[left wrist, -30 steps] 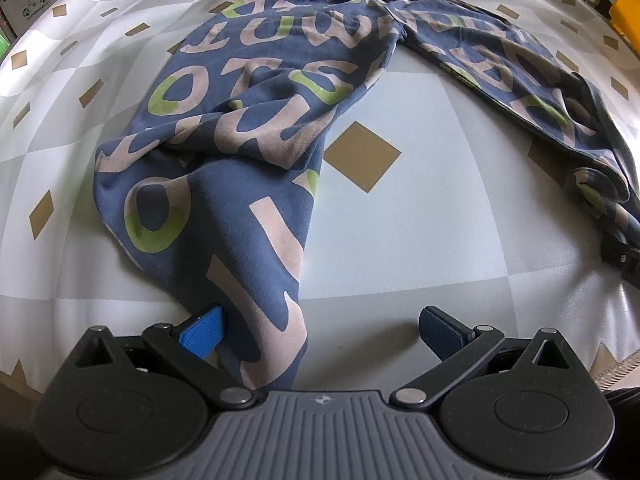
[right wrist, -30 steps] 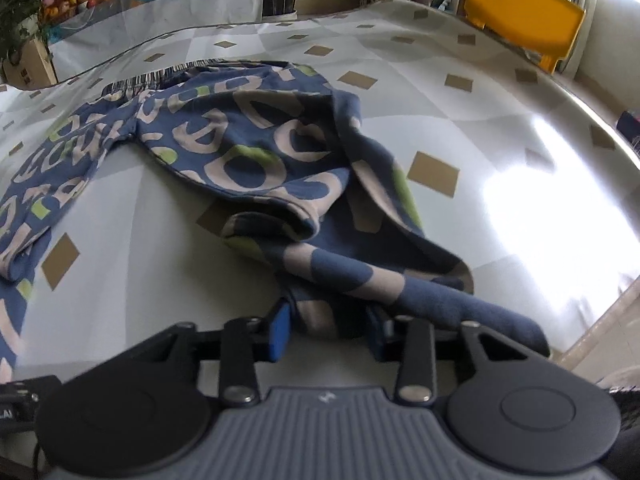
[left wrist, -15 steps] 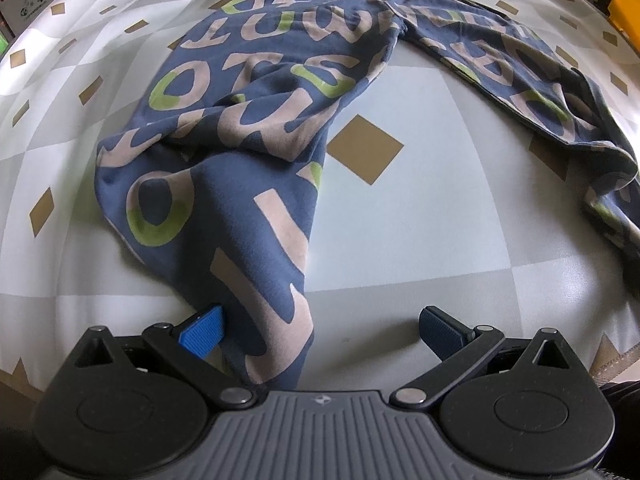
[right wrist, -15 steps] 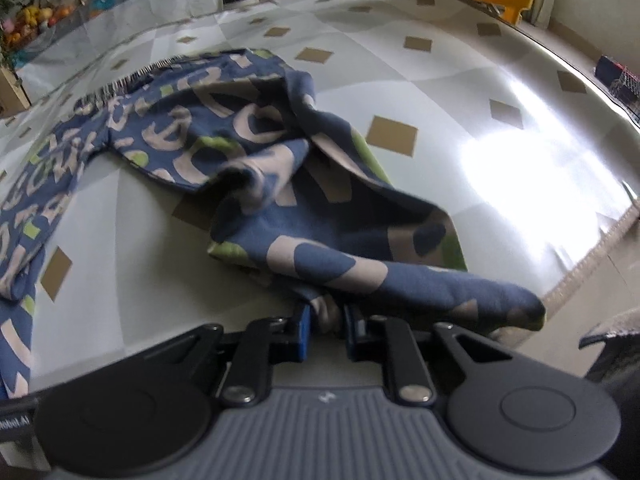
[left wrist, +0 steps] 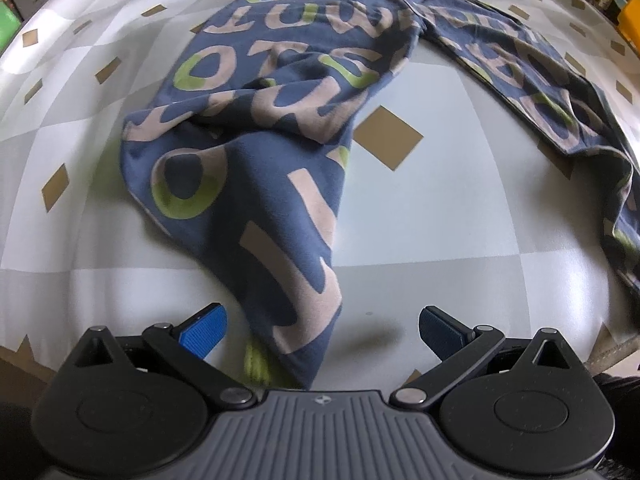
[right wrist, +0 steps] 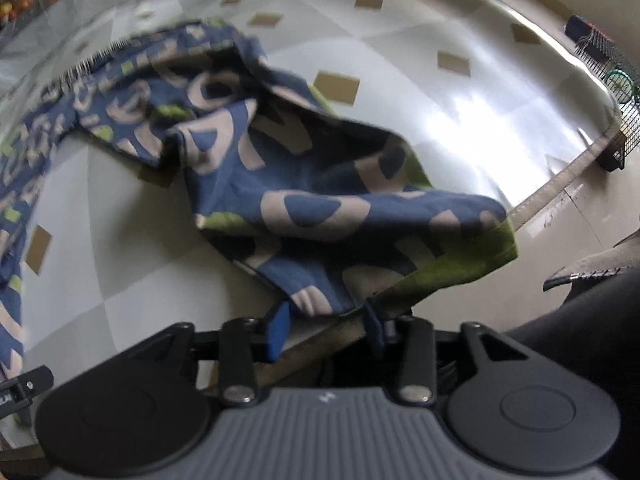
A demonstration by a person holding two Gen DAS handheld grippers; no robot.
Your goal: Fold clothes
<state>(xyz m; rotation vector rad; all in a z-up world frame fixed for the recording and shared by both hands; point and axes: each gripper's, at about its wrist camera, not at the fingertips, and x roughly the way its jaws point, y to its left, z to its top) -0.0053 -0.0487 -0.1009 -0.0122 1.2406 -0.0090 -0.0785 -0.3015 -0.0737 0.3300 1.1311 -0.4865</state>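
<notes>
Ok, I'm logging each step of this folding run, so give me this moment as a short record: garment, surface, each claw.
garment: blue letter-print trousers, legs spread apart, rumpled
surface: table with a grey checked cover and brown diamonds
left claw: open, one leg's hem lying between its fingers, not gripped
right claw: jaws have just been opening, the other leg's hem between them, by the table edge
stage: no fold made yet

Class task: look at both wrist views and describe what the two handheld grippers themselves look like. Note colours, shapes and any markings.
Both match: a grey ribbed body with a small logo, two black round discs at the sides, and black linkage arms with silver pivot pins. The left gripper and the right gripper each carry blue ridged pads, brighter on one finger, darker on the other.
</notes>
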